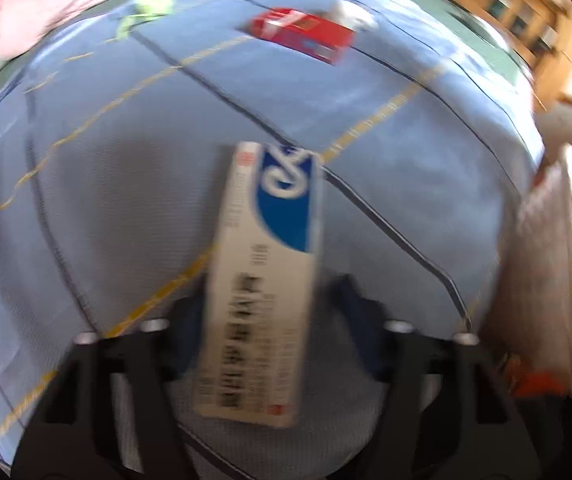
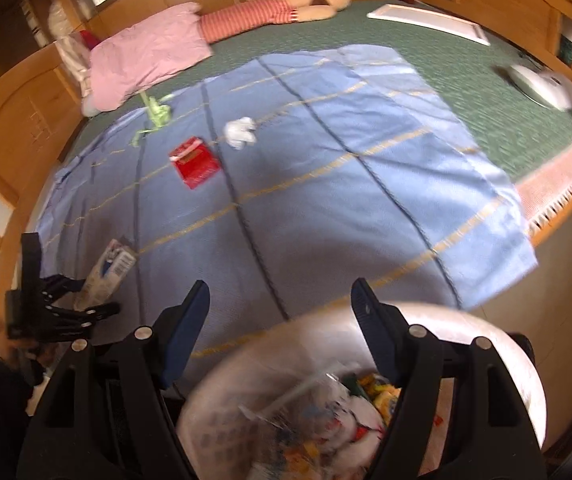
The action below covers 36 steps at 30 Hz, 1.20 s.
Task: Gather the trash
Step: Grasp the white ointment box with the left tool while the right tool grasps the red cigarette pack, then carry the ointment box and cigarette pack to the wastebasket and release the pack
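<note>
A white and blue carton point(image 1: 266, 280), long and flat like a medicine or toothpaste box, sits between the fingers of the left gripper point(image 1: 268, 304). Its long axis runs straight forward along the fingers, its far end reaching well past their tips. The picture is smeared by motion, but the fingers seem pressed against the carton's two long sides, pinching it above the blue checked cloth point(image 1: 385, 128). In the right wrist view the same carton point(image 2: 104, 276) juts forward out of the left gripper point(image 2: 86, 296), low at the left.

To the right of the left fingers, close by, bulges a white plastic trash bag point(image 1: 557, 264). The same bag point(image 2: 325, 412) lies directly under the right gripper point(image 2: 282, 312), its mouth showing mixed wrappers. The right fingers are spread wide and hold nothing. The carton probably has to travel rightward from the left fingers to that bag.

Farther ahead of both grippers, well apart from them, lie a red box point(image 2: 194, 161), a crumpled white tissue point(image 2: 240, 131) just beside it, and a green wrapper point(image 2: 157, 116) near a pink pillow point(image 2: 150, 56).
</note>
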Each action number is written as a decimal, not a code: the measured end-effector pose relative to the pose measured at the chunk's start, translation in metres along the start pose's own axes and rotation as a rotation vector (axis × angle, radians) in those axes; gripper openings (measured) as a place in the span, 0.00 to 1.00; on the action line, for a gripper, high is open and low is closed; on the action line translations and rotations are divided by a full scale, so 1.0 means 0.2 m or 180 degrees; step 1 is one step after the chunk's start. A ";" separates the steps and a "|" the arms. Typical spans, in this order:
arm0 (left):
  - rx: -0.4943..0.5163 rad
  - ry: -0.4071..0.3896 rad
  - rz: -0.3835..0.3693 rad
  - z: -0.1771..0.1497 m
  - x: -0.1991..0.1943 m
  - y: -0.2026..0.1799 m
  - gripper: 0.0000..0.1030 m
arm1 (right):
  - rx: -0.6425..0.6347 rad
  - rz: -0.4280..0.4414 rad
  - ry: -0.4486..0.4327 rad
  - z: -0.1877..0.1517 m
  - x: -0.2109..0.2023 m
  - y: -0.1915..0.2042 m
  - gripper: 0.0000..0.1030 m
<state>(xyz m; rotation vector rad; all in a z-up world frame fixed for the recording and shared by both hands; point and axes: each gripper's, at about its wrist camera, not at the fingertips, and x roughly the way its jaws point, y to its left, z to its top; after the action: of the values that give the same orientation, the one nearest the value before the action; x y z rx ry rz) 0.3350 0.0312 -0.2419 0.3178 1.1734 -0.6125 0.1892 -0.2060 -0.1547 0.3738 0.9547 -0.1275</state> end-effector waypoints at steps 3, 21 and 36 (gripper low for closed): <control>-0.0653 -0.0033 -0.0067 -0.03 -0.07 0.14 0.40 | -0.0324 0.0106 -0.0026 0.12 0.08 0.13 0.70; -0.1411 -0.0925 0.0402 -0.24 -0.60 0.28 0.40 | -0.0893 -0.0291 0.0470 0.61 1.29 0.60 0.76; -0.1523 -0.1179 0.0807 -0.38 -0.69 0.12 0.40 | -0.1681 -0.0158 -0.0372 0.23 0.49 0.81 0.53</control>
<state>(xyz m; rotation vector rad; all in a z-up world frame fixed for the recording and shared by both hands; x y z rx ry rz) 0.2564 0.1290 -0.1448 -0.0568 0.8688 -0.1458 0.3260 -0.0664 -0.1695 -0.1431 0.8453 0.0591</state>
